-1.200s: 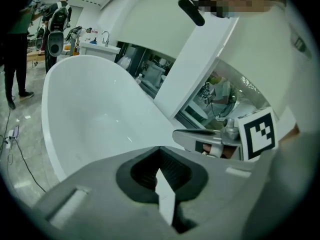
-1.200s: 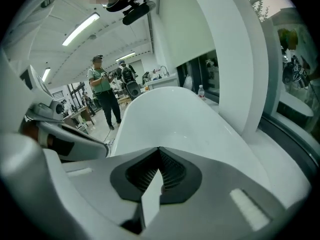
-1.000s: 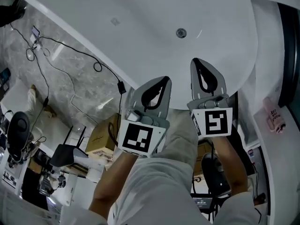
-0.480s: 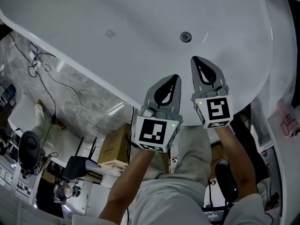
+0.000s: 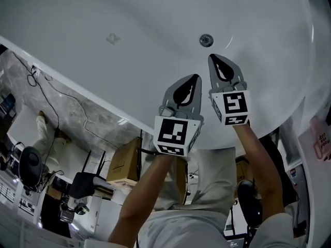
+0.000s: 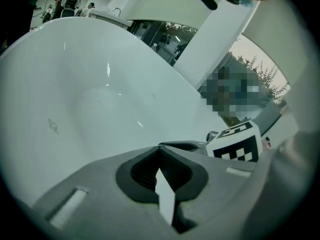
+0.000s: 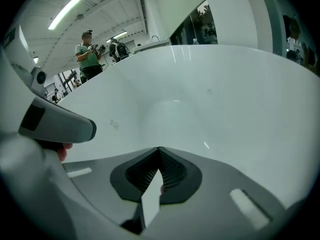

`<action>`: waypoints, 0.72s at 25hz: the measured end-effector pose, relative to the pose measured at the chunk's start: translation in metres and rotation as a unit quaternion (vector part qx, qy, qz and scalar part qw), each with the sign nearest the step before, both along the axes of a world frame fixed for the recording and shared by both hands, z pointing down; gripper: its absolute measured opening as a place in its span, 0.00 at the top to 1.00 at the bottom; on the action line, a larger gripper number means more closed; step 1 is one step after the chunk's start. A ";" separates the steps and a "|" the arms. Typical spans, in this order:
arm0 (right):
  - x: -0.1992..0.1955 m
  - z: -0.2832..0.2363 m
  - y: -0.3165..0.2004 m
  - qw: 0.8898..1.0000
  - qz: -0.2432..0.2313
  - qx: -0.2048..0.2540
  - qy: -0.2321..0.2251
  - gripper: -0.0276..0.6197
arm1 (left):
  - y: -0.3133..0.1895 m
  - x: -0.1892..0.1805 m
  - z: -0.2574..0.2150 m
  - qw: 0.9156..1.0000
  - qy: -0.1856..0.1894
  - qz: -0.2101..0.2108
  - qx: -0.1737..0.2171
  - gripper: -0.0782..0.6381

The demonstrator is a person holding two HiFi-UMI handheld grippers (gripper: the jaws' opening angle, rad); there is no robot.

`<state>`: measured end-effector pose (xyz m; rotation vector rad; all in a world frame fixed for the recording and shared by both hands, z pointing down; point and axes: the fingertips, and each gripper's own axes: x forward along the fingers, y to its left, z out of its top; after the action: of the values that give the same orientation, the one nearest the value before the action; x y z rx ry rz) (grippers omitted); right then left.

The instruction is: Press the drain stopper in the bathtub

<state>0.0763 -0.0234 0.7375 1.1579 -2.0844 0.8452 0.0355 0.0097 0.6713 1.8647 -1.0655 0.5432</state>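
Observation:
The white bathtub (image 5: 77, 61) fills the top of the head view. A small round metal drain stopper (image 5: 206, 40) sits in its basin, right of centre. My right gripper (image 5: 211, 57) hangs over the basin, shut and empty, its tip just below and right of the stopper, not touching it. Lower and to the left, my left gripper (image 5: 196, 77) is also shut with nothing in it. In the left gripper view the shut jaw tips (image 6: 160, 146) point at bare tub wall. The right gripper view shows its shut tips (image 7: 159, 148) over the basin; the stopper is hidden there.
A faint pale mark (image 5: 113, 38) lies on the tub surface to the left. Below the tub rim are a marble floor with cables (image 5: 62, 107), cardboard boxes (image 5: 124, 164) and a pink bottle (image 5: 320, 143) at the right. A person (image 7: 90, 51) stands far beyond the tub.
Both grippers have moved forward from above the tub rim to over the basin, closer to the stopper. The head view has shifted further over the tub.

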 end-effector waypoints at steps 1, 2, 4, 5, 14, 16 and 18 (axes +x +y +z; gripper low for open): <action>0.002 0.010 0.001 1.000 -0.001 -0.006 0.002 0.95 | -0.001 0.003 0.006 1.000 -0.001 0.002 0.000 0.89; 0.004 0.020 0.002 1.000 0.001 -0.015 0.004 0.95 | -0.001 0.006 0.013 1.000 -0.002 0.002 -0.001 0.89; 0.005 0.040 0.002 0.999 0.010 -0.033 0.006 0.95 | -0.003 0.006 0.027 1.000 -0.005 -0.004 -0.006 0.89; 0.005 0.050 0.001 0.999 0.012 -0.041 0.010 0.95 | -0.004 0.006 0.034 1.000 -0.008 -0.009 -0.008 0.89; 0.018 0.122 -0.003 0.996 0.018 -0.081 0.036 0.95 | -0.003 0.007 0.094 0.998 -0.023 -0.032 -0.047 0.89; 0.018 0.138 -0.003 0.995 0.021 -0.091 0.039 0.95 | 0.001 0.006 0.109 0.997 -0.029 -0.030 -0.058 0.89; 0.019 0.155 0.000 0.993 0.020 -0.107 0.042 0.95 | 0.005 0.007 0.120 0.997 -0.029 -0.027 -0.068 0.89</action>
<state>0.0952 -0.0237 0.8929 1.1023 -1.8581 0.9945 0.0429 0.0151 0.7912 1.7068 -1.0866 0.6266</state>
